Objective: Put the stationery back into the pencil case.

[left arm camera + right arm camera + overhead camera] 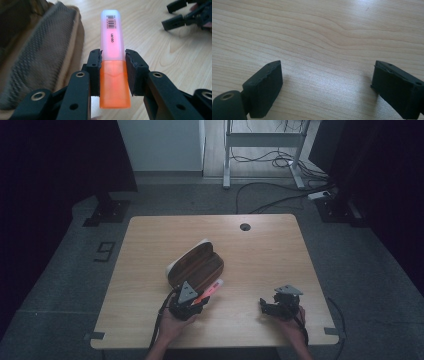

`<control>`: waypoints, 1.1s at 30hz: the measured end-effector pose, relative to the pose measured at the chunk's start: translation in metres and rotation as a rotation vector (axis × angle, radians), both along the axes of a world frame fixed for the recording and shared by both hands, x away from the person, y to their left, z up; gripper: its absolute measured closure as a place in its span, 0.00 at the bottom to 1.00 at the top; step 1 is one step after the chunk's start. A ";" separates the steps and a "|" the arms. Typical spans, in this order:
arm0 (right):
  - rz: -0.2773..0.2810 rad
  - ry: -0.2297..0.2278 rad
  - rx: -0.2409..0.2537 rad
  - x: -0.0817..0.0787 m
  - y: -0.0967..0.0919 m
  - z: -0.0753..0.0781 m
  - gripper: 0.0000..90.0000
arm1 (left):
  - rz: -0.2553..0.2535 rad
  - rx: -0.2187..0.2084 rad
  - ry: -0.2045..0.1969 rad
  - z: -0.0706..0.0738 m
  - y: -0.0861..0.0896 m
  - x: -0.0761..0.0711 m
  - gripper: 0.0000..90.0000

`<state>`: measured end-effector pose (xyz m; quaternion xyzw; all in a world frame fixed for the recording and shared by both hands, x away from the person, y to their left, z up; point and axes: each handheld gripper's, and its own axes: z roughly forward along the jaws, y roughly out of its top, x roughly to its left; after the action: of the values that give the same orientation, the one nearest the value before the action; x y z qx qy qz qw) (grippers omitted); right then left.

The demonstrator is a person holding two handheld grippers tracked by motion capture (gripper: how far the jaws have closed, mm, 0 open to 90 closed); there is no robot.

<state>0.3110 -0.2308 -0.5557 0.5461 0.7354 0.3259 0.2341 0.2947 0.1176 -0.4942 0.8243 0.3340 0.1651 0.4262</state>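
My left gripper [113, 65] [196, 303] is shut on an orange highlighter [113, 60] with a frosted cap, both pads pressing its sides. The highlighter [211, 291] points up and to the right, just off the table, beside a brown pencil case [196, 266] that lies open at the table's middle. In the left gripper view the case [37, 47] is close on the left. My right gripper [273, 307] [325, 87] rests near the front right of the table, jaws wide apart over bare wood. The right gripper [186, 16] also appears far off in the left gripper view.
The wooden table [270, 255] has a cable hole [245, 226] near its far edge. Beyond it are a desk frame [262, 145] and loose cables [280, 195] on the grey floor. Dark curtains stand at both sides.
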 end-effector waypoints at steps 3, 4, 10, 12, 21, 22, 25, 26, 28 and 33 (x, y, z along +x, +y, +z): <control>0.000 0.000 0.000 0.000 0.000 0.000 0.10 | 0.006 -0.007 -0.011 0.008 0.003 0.003 0.75; -0.001 0.001 0.001 0.000 0.000 0.000 0.10 | 0.009 -0.012 -0.012 0.011 0.005 0.004 0.75; 0.000 0.000 0.000 0.000 0.000 0.000 0.10 | 0.028 -0.032 -0.020 0.021 0.013 0.010 0.75; -0.001 0.001 0.001 0.000 0.000 0.000 0.10 | 0.036 -0.038 -0.022 0.024 0.016 0.012 0.75; -0.001 0.001 0.001 0.000 0.000 0.000 0.10 | 0.056 -0.046 -0.027 0.032 0.024 0.020 0.75; 0.000 0.000 0.000 0.000 0.000 0.000 0.10 | 0.059 -0.047 -0.028 0.032 0.024 0.021 0.75; -0.001 0.001 0.001 0.000 0.000 0.000 0.10 | 0.067 -0.044 -0.026 0.033 0.026 0.023 0.75; 0.000 0.000 0.000 0.000 0.000 0.000 0.10 | 0.072 -0.040 -0.026 0.034 0.027 0.024 0.75; 0.000 0.000 0.000 0.000 0.000 0.000 0.10 | 0.080 -0.036 -0.026 0.035 0.027 0.026 0.75; -0.001 0.001 0.001 0.000 0.000 0.000 0.10 | 0.091 -0.030 -0.026 0.037 0.029 0.031 0.75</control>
<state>0.3109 -0.2307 -0.5556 0.5466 0.7351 0.3258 0.2337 0.3259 0.1464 -0.4575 0.7997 0.3679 0.1900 0.4348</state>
